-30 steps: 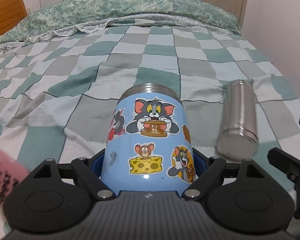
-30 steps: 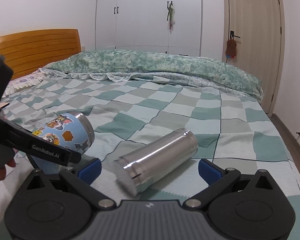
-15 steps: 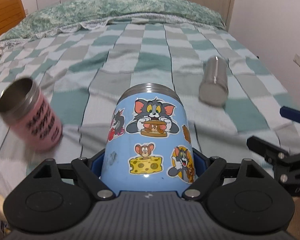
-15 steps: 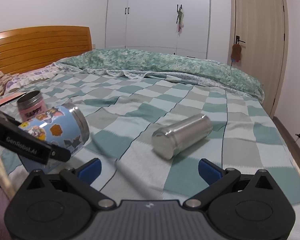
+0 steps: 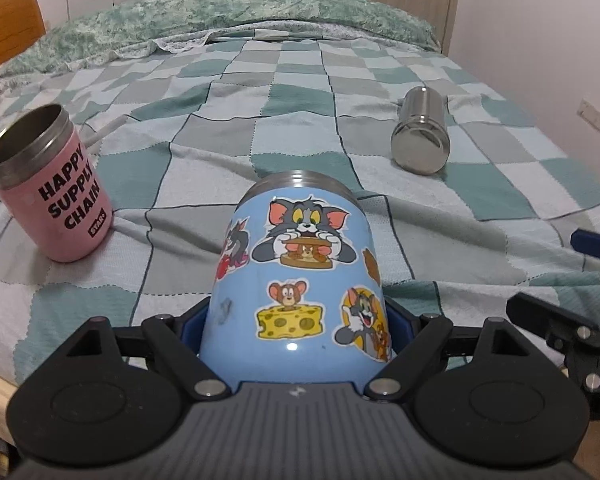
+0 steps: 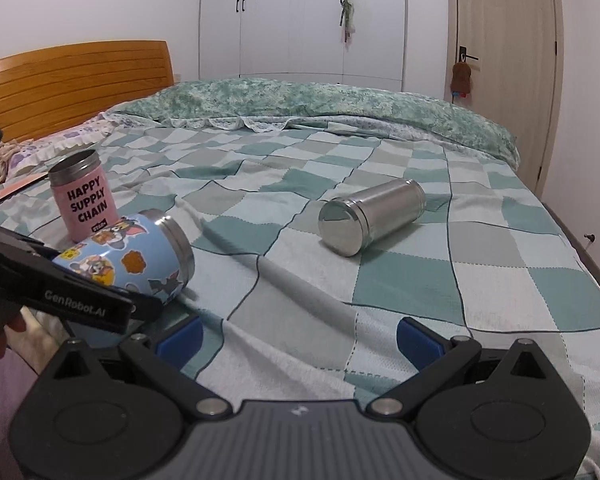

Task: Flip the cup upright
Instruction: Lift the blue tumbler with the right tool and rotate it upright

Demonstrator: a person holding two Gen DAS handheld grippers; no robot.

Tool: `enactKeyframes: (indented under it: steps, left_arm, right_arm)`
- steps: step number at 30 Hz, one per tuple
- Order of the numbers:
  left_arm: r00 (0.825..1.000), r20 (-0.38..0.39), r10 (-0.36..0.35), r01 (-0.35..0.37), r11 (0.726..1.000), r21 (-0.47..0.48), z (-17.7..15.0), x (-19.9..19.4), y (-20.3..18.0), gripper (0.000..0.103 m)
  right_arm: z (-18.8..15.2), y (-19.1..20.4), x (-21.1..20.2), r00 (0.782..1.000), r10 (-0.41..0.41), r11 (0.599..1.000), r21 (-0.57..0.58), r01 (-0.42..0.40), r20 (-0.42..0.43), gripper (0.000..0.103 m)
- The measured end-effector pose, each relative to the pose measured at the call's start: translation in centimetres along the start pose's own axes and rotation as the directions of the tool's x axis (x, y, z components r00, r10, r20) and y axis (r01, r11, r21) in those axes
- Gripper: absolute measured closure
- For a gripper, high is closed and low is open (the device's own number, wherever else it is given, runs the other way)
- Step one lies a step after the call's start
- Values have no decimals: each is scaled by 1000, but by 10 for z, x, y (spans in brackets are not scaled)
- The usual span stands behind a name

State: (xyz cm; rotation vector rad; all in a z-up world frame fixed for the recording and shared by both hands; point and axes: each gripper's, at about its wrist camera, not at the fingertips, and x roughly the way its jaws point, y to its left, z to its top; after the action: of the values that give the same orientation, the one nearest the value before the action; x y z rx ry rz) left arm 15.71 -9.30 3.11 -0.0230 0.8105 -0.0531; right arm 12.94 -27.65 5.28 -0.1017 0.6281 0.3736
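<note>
The left gripper [image 5: 298, 328] is clamped on the blue cup [image 5: 300, 280], its blue pads pressed to both sides of the body near the base. The cup is pale blue with cat-and-mouse cartoon stickers and a steel rim band. From the right wrist view the blue cup [image 6: 140, 256] lies tilted, rim pointing forward and away from the holder, above the checked bedspread [image 6: 380, 280]. The right gripper [image 6: 298, 338] stands with jaws wide apart, holding nothing. Ahead-left of the left gripper a pink cup [image 5: 52, 188] stands upright; ahead-right a steel cup [image 5: 422, 136] lies on its side.
</note>
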Motion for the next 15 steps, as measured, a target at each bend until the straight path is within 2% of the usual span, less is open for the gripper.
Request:
enactKeyframes:
  steps: [1,2,8,15]
  left_arm:
    - [1000,12,-17,17,1000,-17,0,-3,4,10]
    - [999,29,-27,28,999,-27,1,-6,7,0]
    - [989,146,-18,20,1000,-10,6,-44,23,0]
    - [981,190,34,-32,999,-12,3,-66,68,0]
  right_arm:
    - [0,1,-2,1000,-3,1000,-3,3,0,0]
    - [0,3,-3,1000,-6,1000,-5,6,1,0]
    - [10,11,-15,1000,-2,1000,2,2,19,0]
    - [30,46,-9,998,65,998,1,-65,21,0]
